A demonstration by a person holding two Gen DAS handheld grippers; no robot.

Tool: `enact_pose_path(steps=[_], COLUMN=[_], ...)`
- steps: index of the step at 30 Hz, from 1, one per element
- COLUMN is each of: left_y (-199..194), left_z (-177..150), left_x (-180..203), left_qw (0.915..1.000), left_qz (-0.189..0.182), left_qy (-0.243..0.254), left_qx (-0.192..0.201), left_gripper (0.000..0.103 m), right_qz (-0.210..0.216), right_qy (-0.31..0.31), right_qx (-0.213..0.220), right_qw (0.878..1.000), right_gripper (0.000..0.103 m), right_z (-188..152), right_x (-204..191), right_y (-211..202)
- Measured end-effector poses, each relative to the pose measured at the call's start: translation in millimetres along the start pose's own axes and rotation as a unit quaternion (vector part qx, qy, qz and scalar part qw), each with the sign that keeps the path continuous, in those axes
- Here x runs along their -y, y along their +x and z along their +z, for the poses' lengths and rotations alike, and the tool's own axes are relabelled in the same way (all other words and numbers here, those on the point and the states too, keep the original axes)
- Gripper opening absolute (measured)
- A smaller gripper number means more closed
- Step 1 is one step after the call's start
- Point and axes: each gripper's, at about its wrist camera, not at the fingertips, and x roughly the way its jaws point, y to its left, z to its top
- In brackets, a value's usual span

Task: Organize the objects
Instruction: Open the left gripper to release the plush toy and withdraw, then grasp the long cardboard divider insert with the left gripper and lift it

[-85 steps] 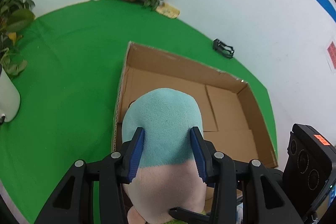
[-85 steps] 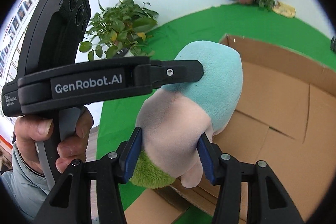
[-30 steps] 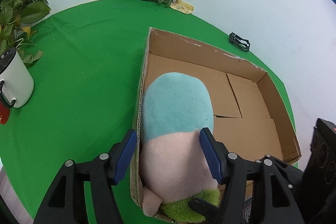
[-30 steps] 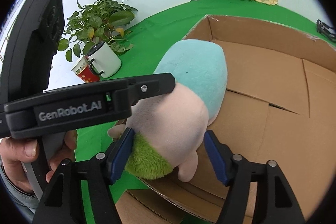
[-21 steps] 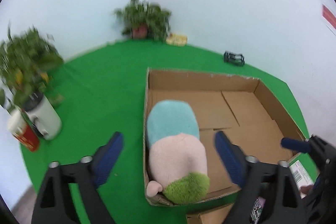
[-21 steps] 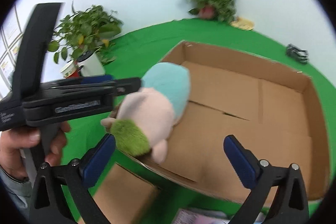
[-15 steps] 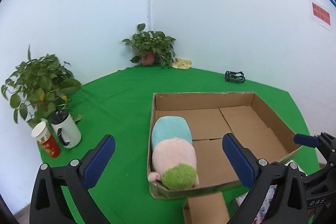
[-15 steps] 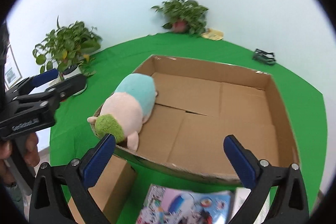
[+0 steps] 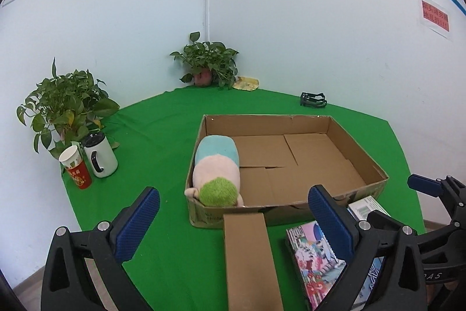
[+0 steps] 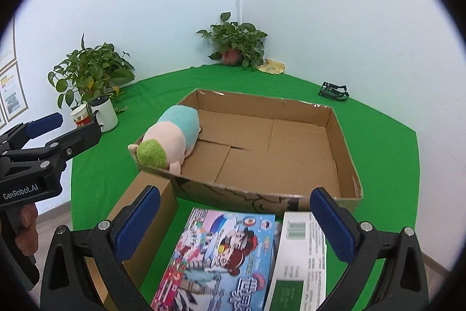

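Observation:
A plush toy (image 9: pixel 217 169), teal, pink and green, lies along the left wall inside the open cardboard box (image 9: pixel 361 149); it also shows in the right wrist view (image 10: pixel 169 140) in the box (image 10: pixel 345 147). My left gripper (image 9: pixel 233 222) is open and empty, held back above a small brown carton (image 9: pixel 249 258). My right gripper (image 10: pixel 233 219) is open and empty above a colourful picture box (image 10: pixel 218 261) and a white-green box (image 10: pixel 297 261). The left gripper also appears at the left of the right wrist view (image 10: pixel 43 133).
A white mug (image 9: pixel 100 155) and a red paper cup (image 9: pixel 75 171) stand by a potted plant (image 9: pixel 65 107) at the left. Another plant (image 9: pixel 208 63) sits in the far corner. A small black object (image 9: pixel 313 100) lies behind the box. The green cloth ends at the table edge.
Both grippers let go of the plush toy, which now lies in the box. Both opened wide and pulled back and up, bringing the boxes in front into view.

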Motion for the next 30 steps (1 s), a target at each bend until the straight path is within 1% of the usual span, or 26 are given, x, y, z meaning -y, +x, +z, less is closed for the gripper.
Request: enact_pose_path(steps=[4, 7, 10, 11, 12, 15, 16, 18, 21, 24, 26, 27, 29, 30], left_y=[-3, 1, 6, 9, 12, 27, 32, 39, 47, 50, 55, 58, 63, 65], left_z=[-5, -8, -16, -20, -25, -42, -48, -60, -76, -86, -91, -93, -96, -97], left_x=[3, 2, -2, -5, -9, -19, -23, -27, -29, -32, -34, -35, -36, -36], left_qw=[0.9999, 0.9997, 0.9984, 0.9975, 0.9963, 0.9913, 0.9891, 0.9845, 0.9753, 0.9654, 0.9558, 0.9527, 0.9480, 0.9451], left_qz=[-0.003, -0.008, -0.033, -0.042, -0.051, -0.061, -0.068, -0.083, -0.119, -0.157, -0.193, -0.198, -0.207, -0.214], left_qy=[-0.006, -0.004, -0.002, -0.004, -0.007, -0.011, -0.014, -0.024, -0.036, -0.067, -0.086, -0.091, -0.099, -0.103], left_qx=[-0.011, -0.024, -0.046, -0.057, -0.069, -0.116, -0.130, -0.152, -0.183, -0.197, -0.205, -0.212, -0.221, -0.224], left_gripper=[0.103, 0.103, 0.103, 0.103, 0.103, 0.103, 0.103, 0.102, 0.101, 0.097, 0.097, 0.097, 0.092, 0.087], right_qz=[0.003, 0.015, 0.035, 0.047, 0.067, 0.118, 0.126, 0.157, 0.192, 0.211, 0.219, 0.221, 0.219, 0.219], right_qy=[0.006, 0.012, 0.009, 0.007, 0.005, -0.014, -0.021, -0.035, -0.048, -0.059, -0.060, -0.062, -0.067, -0.067], right_qx=[-0.002, -0.009, -0.016, -0.020, -0.029, -0.051, -0.056, -0.074, -0.096, -0.114, -0.118, -0.121, -0.122, -0.122], right_qw=[1.000, 1.000, 0.999, 0.999, 0.997, 0.992, 0.990, 0.984, 0.975, 0.969, 0.967, 0.966, 0.966, 0.966], right_gripper=[0.102, 0.102, 0.102, 0.102, 0.102, 0.102, 0.102, 0.102, 0.102, 0.102, 0.102, 0.102, 0.102, 0.102], right_z=[-10, -16, -23, -25, -29, -40, -43, -52, -63, -71, -73, -75, -76, -76], right_x=[4, 7, 4, 2, -1, -17, -22, -37, -59, -77, -82, -86, -90, -91], right_y=[-8, -7, -6, -6, -6, -10, -11, -12, -10, -10, -10, -11, -12, -12])
